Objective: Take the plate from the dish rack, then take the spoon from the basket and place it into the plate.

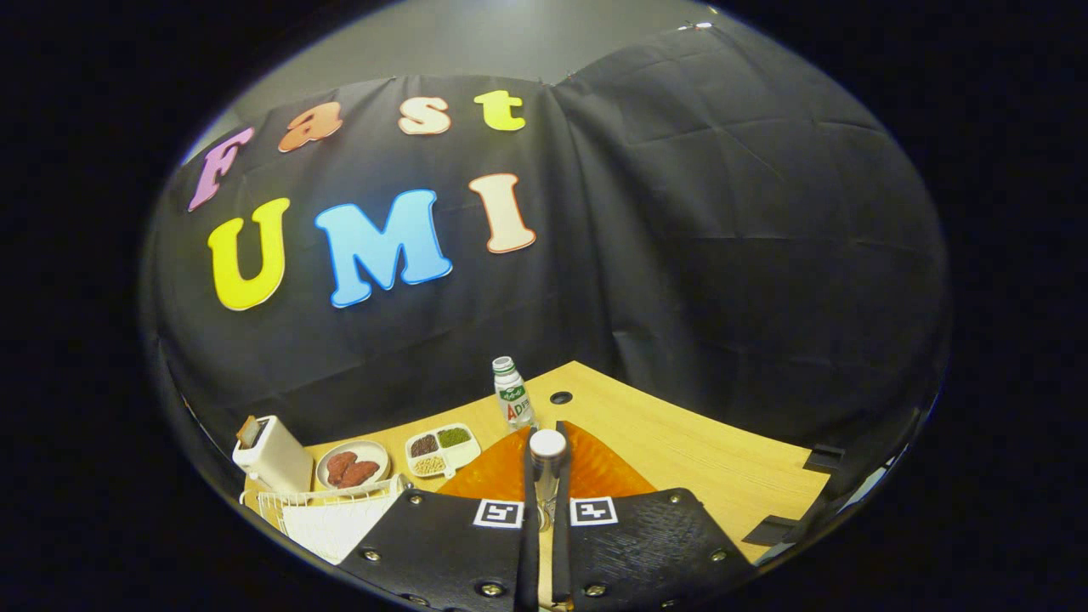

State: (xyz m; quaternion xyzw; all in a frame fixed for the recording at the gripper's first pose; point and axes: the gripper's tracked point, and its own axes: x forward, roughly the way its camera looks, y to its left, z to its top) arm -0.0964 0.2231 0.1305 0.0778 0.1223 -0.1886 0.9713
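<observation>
My gripper (546, 476) is shut on a spoon (547, 449). Its metal handle with a pale rounded end stands up between the two fingers. Just beyond and below the fingers lies an orange plate (501, 478) on the wooden table (697, 450), partly hidden by the fingers. The spoon's bowl is out of sight behind the fingers. A white wire rack (327, 503) sits to the left of the fingers, near the table's edge.
Beyond the plate stand a small bottle (512, 393) and a cable hole (561, 397) in the table. Left of it are a white compartment tray (442, 450) of grains, a dish of red pieces (353, 466) and a white toaster (272, 455).
</observation>
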